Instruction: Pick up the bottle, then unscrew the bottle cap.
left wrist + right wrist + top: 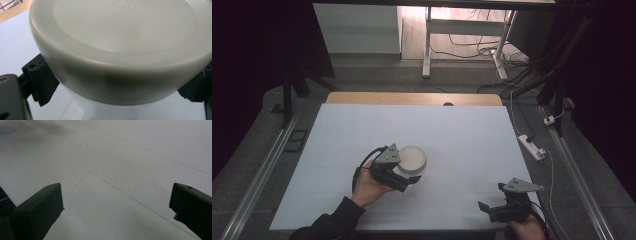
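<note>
A round container with a white lid (412,158) stands on the white table cover (462,135), left of the middle. My left gripper (412,179) comes at it from the near side, held in a hand. In the left gripper view the lid (120,37) looms very close, and the two black jaws press the container's paler body just under the lid from both sides; the left gripper (117,86) is shut on it. My right gripper (491,198) hovers near the front right edge. Its jaws stand wide apart over bare cover, so the right gripper (117,186) is open.
A wooden table edge (412,98) shows beyond the white cover. A power strip (532,146) and cables lie on the floor to the right. Metal rails run along both sides of the table, and desk legs stand farther back.
</note>
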`<state>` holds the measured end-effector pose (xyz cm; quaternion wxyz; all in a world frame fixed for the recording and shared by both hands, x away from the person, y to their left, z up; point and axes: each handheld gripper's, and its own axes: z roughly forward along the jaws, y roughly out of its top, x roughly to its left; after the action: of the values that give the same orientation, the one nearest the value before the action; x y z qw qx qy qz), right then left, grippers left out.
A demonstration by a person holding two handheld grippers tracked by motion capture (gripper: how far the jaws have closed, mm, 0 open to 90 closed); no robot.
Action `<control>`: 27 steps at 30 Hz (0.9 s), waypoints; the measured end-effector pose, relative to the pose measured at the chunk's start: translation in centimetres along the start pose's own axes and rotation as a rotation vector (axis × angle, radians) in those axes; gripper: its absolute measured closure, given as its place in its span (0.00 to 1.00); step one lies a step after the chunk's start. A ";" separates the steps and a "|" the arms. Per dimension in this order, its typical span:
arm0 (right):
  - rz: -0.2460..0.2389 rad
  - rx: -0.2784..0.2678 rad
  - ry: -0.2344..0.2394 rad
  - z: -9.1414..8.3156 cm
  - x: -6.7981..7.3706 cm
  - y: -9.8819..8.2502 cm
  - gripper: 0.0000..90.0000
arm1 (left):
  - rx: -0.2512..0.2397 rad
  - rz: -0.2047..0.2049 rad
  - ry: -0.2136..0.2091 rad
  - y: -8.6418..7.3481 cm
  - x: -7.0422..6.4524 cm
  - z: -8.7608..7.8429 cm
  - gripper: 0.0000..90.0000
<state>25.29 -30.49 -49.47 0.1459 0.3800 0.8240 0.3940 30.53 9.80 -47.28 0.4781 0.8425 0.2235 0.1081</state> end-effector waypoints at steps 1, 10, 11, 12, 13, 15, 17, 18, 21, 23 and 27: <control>0.000 0.000 0.000 0.0 0.0 0.0 0.00 | 0.002 -0.001 0.000 0.0 0.0 -0.1 0.08; -0.002 0.000 0.001 0.0 0.0 0.0 0.00 | 0.006 0.002 -0.008 0.0 -0.2 -0.4 0.08; -0.002 0.000 0.001 0.0 0.0 0.0 0.00 | 0.007 0.003 -0.007 0.1 -0.3 -0.4 0.08; -0.002 0.000 0.001 0.0 0.0 0.0 0.00 | 0.007 0.004 -0.005 0.1 -0.3 -0.4 0.08; -0.002 -0.001 0.001 0.0 0.0 0.0 0.00 | 0.008 0.006 -0.006 0.1 -0.3 -0.4 0.08; -0.001 -0.001 0.003 0.0 0.0 0.0 0.00 | 0.009 0.009 -0.006 0.1 -0.4 -0.4 0.08; -0.001 -0.004 0.003 -0.1 0.0 0.0 0.00 | 0.010 0.011 -0.007 0.1 -0.4 -0.4 0.08; -0.001 -0.004 0.003 -0.1 0.0 0.0 0.00 | 0.009 0.010 -0.009 0.1 -0.4 -0.4 0.08; -0.003 -0.006 0.002 -0.1 0.0 0.0 0.00 | 0.009 0.010 -0.010 0.1 -0.4 -0.4 0.08; -0.003 -0.009 0.002 -0.1 0.1 0.0 0.00 | 0.008 0.010 -0.010 0.2 -0.4 -0.4 0.08; 0.002 -0.024 0.007 -0.2 0.1 0.1 0.00 | 0.009 0.014 -0.012 0.2 -0.5 -0.5 0.08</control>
<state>25.17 -30.51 -49.23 0.1470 0.3776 0.8195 0.4053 30.00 9.82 -46.83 0.4749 0.8468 0.2152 0.1053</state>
